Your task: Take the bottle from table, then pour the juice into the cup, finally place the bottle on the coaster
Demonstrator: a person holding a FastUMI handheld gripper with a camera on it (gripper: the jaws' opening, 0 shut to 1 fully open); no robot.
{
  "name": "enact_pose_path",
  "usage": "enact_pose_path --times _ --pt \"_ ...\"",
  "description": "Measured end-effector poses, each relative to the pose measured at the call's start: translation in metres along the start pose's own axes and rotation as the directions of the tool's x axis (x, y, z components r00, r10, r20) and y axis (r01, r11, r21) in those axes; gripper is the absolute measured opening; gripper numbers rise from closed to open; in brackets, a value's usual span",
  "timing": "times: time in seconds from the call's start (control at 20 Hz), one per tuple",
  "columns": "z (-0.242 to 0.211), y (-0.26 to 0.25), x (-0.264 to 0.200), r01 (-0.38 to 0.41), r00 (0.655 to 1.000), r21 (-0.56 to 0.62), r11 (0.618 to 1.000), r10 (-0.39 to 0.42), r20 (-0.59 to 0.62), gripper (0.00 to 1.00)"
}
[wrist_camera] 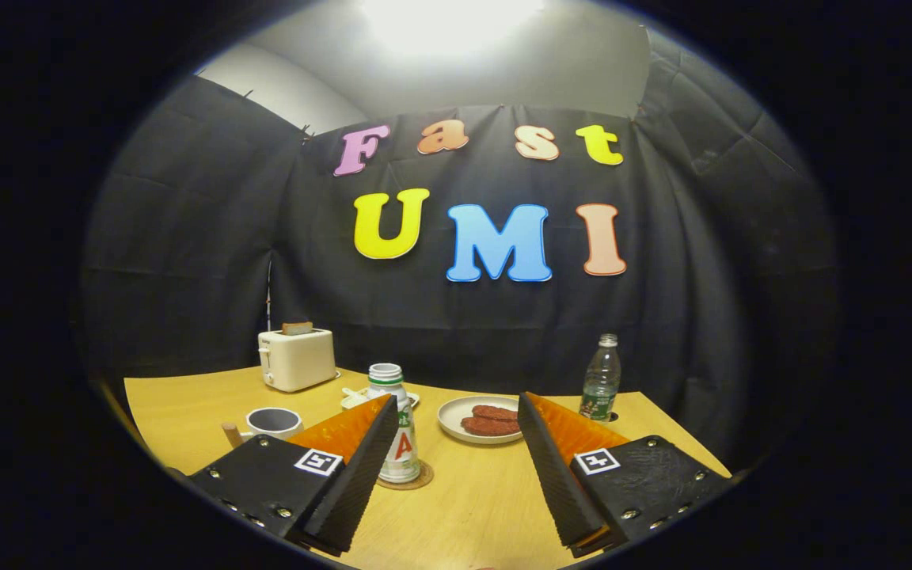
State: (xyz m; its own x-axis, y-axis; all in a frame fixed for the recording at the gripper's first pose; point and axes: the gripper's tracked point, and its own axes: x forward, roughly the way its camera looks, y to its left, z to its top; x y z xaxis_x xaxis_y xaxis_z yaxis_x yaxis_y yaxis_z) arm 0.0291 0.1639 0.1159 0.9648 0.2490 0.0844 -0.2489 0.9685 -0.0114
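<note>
A small white bottle (397, 427) with a green-banded neck and no cap stands upright on a round brown coaster (416, 480) on the yellow table (472, 491). It is partly hidden behind my left finger (361, 459). A grey cup (272, 423) with a wooden handle sits to the left of the bottle, beyond the left finger. My gripper (456, 408) is open, fingers spread wide, with nothing between them. The bottle stands apart from the gap, just behind the left fingertip.
A white toaster (296, 359) holding a slice stands at the back left. A white plate (478, 418) with brown patties lies between the fingertips, farther off. A clear plastic water bottle (602, 388) stands at the back right. A small white dish (355, 398) lies behind the white bottle.
</note>
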Motion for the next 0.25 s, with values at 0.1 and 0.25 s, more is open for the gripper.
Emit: enact_pose_path --times 0.1,0.25 --pt "-0.008 -0.028 -0.006 0.037 0.999 -0.002 0.999 -0.037 0.009 0.91" --pt "-0.026 -0.073 -0.015 0.111 0.994 -0.022 0.994 -0.111 0.014 0.91"
